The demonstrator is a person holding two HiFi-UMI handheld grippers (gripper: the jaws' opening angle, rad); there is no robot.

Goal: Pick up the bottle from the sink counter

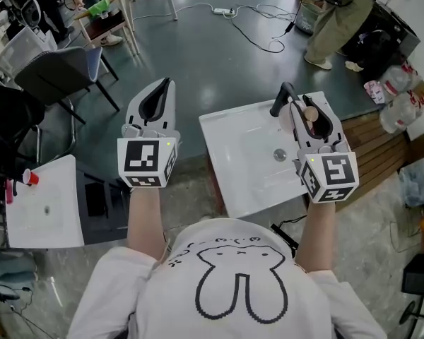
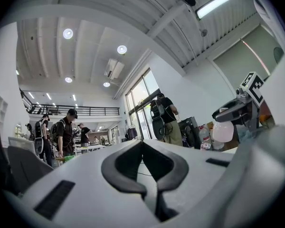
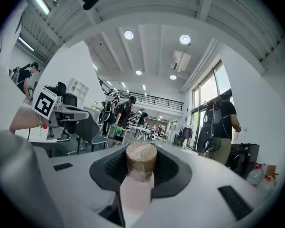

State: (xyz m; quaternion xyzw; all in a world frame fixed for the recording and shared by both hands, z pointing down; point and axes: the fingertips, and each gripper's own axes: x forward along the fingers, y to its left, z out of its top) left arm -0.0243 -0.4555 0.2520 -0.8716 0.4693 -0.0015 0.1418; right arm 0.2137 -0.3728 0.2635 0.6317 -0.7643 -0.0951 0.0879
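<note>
The bottle is pale pink with a brown cap. My right gripper is shut on it and holds it above the white sink counter, next to the black faucet. In the right gripper view the bottle stands between the dark pads, cap toward the tips, with the right gripper tilted up at the ceiling. My left gripper is raised left of the sink, shut and empty. Its jaws meet at the tips in the left gripper view, where the held bottle shows at the right.
A second small white sink with a red cup sits at the left. Chairs stand at the back left. A person stands beyond the sink. Large water bottles lie by a wooden pallet.
</note>
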